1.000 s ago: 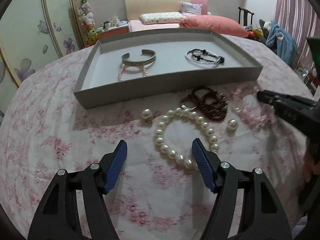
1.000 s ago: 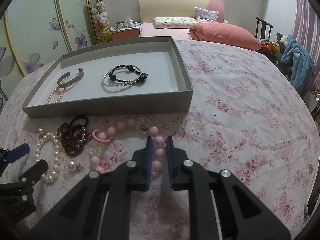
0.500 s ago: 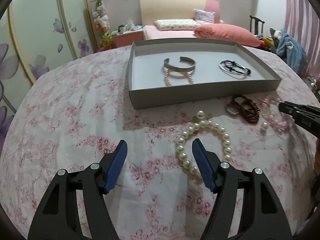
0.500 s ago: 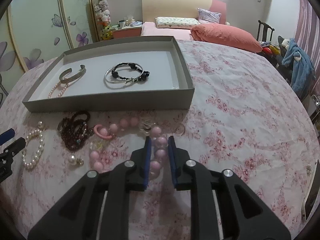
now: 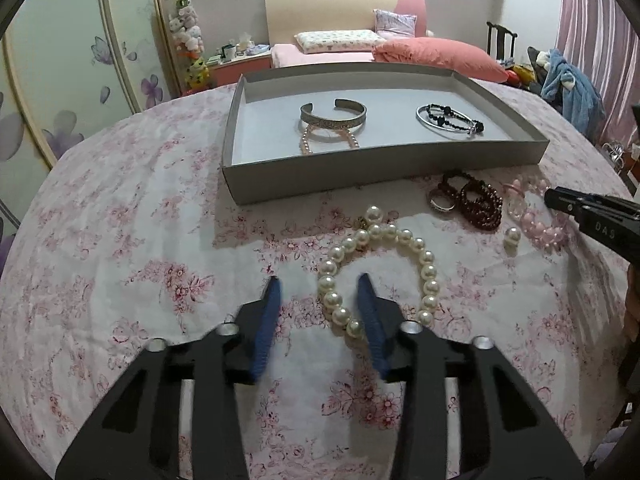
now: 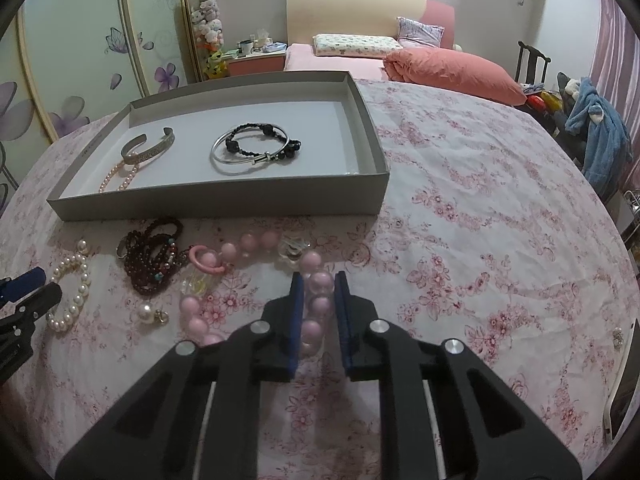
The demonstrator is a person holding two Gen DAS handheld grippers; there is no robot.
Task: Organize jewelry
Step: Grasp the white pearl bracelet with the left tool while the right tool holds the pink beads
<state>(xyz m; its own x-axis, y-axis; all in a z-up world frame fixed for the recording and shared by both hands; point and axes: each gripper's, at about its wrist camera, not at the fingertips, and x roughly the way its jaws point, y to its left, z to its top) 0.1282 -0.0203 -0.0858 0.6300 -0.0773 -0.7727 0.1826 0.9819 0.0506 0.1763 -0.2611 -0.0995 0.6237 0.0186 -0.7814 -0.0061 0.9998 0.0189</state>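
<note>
A grey tray [image 5: 280,184] [image 6: 224,206] holds a silver cuff [image 5: 334,120], a thin pink pearl string [image 5: 306,142] and a silver-and-black bangle [image 6: 256,146]. On the floral cloth lie a white pearl bracelet [image 5: 426,276] [image 6: 82,280], a dark red bead bracelet [image 5: 480,204] [image 6: 150,260], a loose pearl [image 5: 513,235] and a pink bead bracelet [image 6: 228,250]. My left gripper [image 5: 318,292] is partly closed around the white bracelet's left side. My right gripper [image 6: 318,284] is shut on the pink bead bracelet.
A silver ring [image 5: 442,204] lies beside the dark red beads. A clear yellowish piece [image 6: 196,282] lies near the pink beads. A bed with pillows [image 6: 452,68] stands behind, a wardrobe [image 6: 80,48] at left, and a phone [image 6: 620,396] at the right edge.
My left gripper has moved toward the white pearl bracelet and its jaws have narrowed around it. My right gripper stays shut on the pink beads.
</note>
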